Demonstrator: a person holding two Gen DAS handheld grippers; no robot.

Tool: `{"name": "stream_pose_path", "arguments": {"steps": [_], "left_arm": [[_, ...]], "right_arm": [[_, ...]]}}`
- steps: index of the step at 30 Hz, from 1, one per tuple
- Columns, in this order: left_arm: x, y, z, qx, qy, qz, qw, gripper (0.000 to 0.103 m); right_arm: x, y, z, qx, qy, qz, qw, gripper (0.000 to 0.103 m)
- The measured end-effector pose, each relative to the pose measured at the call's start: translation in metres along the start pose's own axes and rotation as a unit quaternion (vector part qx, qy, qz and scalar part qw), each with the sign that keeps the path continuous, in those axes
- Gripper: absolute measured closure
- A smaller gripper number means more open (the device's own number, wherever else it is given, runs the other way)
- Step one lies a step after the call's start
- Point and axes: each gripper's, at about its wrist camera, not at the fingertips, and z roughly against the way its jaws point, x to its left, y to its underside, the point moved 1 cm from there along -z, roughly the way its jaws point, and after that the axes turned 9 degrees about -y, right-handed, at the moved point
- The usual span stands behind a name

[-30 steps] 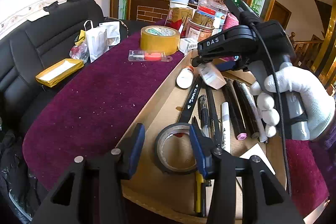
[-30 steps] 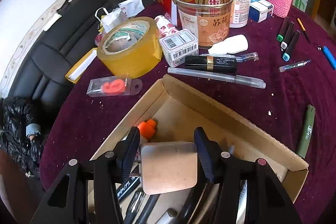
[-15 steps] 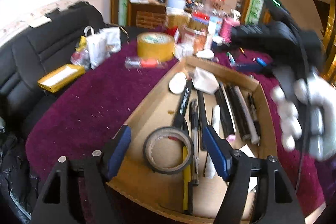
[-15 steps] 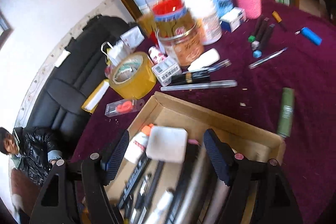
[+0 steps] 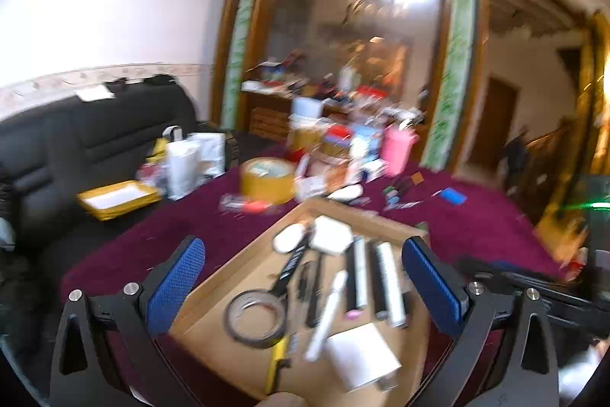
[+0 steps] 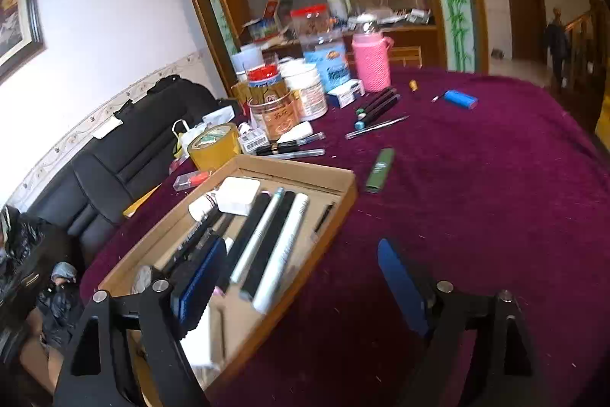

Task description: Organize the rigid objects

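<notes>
A cardboard tray (image 5: 236, 266) lies on the purple cloth and holds several pens, a dark tape ring (image 5: 255, 317), a white square block (image 5: 331, 239) and a white charger (image 5: 362, 355). My left gripper (image 5: 302, 246) hangs above the tray's near end, its jaws opening wide with nothing between them. In the right wrist view the tray (image 6: 289, 164) sits left of centre, with the white block (image 6: 238, 195) at its far end. My right gripper (image 6: 301, 246) hovers over the tray's right rim; its jaws are opening and hold nothing.
Loose on the cloth lie a green pen (image 6: 379, 170), markers (image 6: 377, 105), a silver pen (image 6: 375, 126) and a blue lighter (image 6: 459, 98). A yellow tape roll (image 6: 213, 147), jars (image 6: 280, 109) and a pink cup (image 6: 370, 63) crowd the far side. A black sofa (image 6: 145, 147) stands on the left.
The right gripper let the white block go into the tray, then drew back and swung right. The left jaws spread away from the tape ring and the gripper rose and tilted up.
</notes>
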Motion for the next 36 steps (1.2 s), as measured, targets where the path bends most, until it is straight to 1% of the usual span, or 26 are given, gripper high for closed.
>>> {"name": "stream_pose_path", "arguments": {"steps": [1, 3, 5, 8, 10, 13, 18, 23, 28, 36], "left_arm": [[-0.002, 0.001, 0.002, -0.002, -0.018, -0.002, 0.9998, 0.0], [-0.005, 0.001, 0.008, -0.009, -0.026, -0.003, 0.9996, 0.0], [-0.009, 0.001, 0.014, -0.006, -0.021, -0.003, 0.9998, 0.0], [-0.018, 0.005, 0.012, 0.023, 0.005, -0.007, 0.9997, 0.0], [-0.026, 0.008, 0.011, 0.03, 0.002, -0.014, 0.9994, 0.0], [-0.036, 0.014, 0.016, 0.038, -0.004, -0.027, 0.9989, 0.0], [-0.043, 0.019, 0.012, 0.058, -0.013, -0.032, 0.9977, 0.0], [-0.045, 0.026, 0.004, 0.084, -0.021, -0.034, 0.9956, 0.0], [-0.043, 0.029, -0.002, 0.092, -0.031, -0.038, 0.9945, 0.0], [-0.035, 0.034, -0.012, 0.108, -0.043, -0.037, 0.9925, 0.0]], "right_arm": [[-0.001, 0.004, 0.005, -0.005, 0.004, 0.003, 1.0, 0.015], [-0.003, 0.014, 0.017, -0.016, 0.013, 0.008, 1.0, 0.014], [-0.001, 0.025, 0.026, -0.024, 0.017, 0.012, 0.999, 0.014], [0.009, 0.038, 0.028, -0.021, 0.024, 0.038, 0.999, 0.013], [0.017, 0.047, 0.027, -0.014, 0.028, 0.06, 0.998, 0.013], [0.028, 0.06, 0.021, 0.009, 0.025, 0.088, 0.996, 0.011], [0.04, 0.077, 0.014, 0.036, 0.027, 0.115, 0.992, 0.011], [0.044, 0.083, 0.011, 0.048, 0.035, 0.126, 0.99, 0.011], [0.042, 0.083, 0.006, 0.057, 0.044, 0.125, 0.99, 0.011], [0.042, 0.08, 0.004, 0.055, 0.056, 0.124, 0.989, 0.011]]}}
